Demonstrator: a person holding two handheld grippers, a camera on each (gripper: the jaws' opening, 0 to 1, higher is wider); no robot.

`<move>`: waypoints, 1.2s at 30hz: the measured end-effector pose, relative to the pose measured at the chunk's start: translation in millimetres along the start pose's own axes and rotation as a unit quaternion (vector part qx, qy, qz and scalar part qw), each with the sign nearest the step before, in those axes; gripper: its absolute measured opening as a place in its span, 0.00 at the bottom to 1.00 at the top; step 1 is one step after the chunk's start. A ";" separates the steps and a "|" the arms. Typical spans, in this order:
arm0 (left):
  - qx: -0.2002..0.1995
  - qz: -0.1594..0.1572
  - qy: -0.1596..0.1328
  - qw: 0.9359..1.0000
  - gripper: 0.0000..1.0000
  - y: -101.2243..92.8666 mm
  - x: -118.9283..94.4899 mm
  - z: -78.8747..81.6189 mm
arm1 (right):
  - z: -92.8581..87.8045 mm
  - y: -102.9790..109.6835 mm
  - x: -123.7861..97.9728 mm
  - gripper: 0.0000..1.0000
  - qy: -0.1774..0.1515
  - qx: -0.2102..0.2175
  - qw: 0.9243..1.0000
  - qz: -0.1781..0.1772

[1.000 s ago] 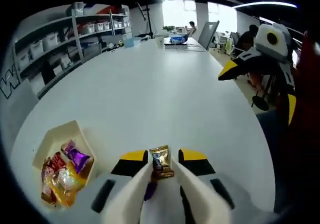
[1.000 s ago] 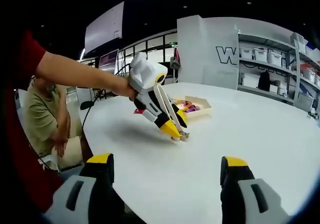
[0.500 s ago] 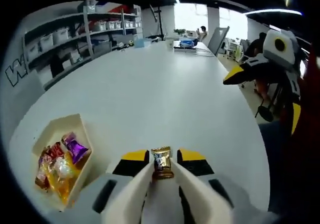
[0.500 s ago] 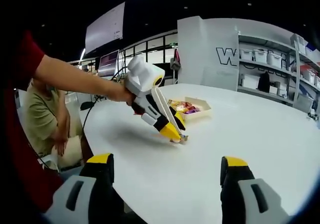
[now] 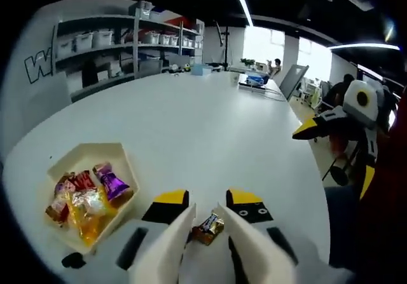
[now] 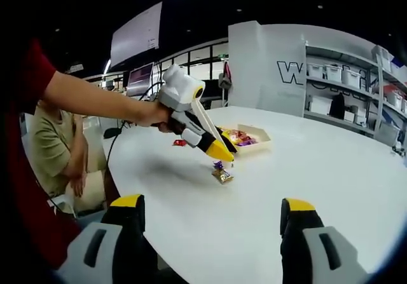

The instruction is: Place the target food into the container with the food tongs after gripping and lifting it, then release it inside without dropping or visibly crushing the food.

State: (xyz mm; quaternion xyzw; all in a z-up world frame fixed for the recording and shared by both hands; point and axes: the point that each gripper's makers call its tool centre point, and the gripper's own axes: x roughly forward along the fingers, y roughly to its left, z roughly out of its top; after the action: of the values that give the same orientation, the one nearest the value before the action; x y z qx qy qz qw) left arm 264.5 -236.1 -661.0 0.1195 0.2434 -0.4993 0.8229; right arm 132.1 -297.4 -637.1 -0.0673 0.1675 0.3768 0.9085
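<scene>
My left claw (image 5: 205, 213) gapes narrowly above the candy (image 5: 208, 227); I should dip, pinch gently, then swing to the tray (image 5: 124, 159). Right claw (image 6: 213, 209) idles wide.

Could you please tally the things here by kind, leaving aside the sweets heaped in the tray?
Beige hexagonal cardboard tray: 1
Loose wrapped sweets on the white table: 2 (gold-brown sweet, red sweet)
Hand-held grippers: 2 (left hand-held gripper, right hand-held gripper)
Total: 5
</scene>
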 end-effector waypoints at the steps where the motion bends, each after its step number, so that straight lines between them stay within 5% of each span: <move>1: 0.001 0.000 0.003 1.000 0.22 0.9 0.3 -2.0 | 0.3 0.2 -0.1 0.87 0.000 0.000 1.000 0.000; 7: 0.001 0.003 0.016 1.000 0.25 -8.6 4.1 -9.0 | -1.9 0.3 -0.2 0.87 0.002 0.002 1.000 0.000; 21: -0.017 0.078 0.030 0.996 0.26 0.0 3.0 -21.4 | -4.9 1.3 0.8 0.87 0.003 0.004 1.000 0.001; 23: -0.044 0.074 0.027 0.996 0.26 -0.1 3.4 -21.3 | -4.4 2.5 1.3 0.87 0.003 0.003 1.000 0.002; 27: -0.018 0.076 0.034 0.996 0.24 -1.3 5.5 -24.2 | -4.5 3.9 1.3 0.87 0.001 0.005 1.000 0.003; 30: -0.046 0.071 0.037 0.996 0.20 -1.0 7.1 -25.8 | -6.7 3.4 1.0 0.86 0.005 0.003 1.000 0.002; 36: -0.038 0.077 0.036 0.996 0.19 -1.6 6.0 -24.8 | -5.4 0.6 -2.1 0.86 0.002 0.003 1.000 -0.002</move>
State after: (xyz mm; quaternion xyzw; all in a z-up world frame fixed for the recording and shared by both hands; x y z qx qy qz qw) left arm 258.5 -230.5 -685.2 0.1245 0.2817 -0.4201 0.8536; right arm 128.9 -299.8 -641.4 -0.0655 0.1703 0.3746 0.9091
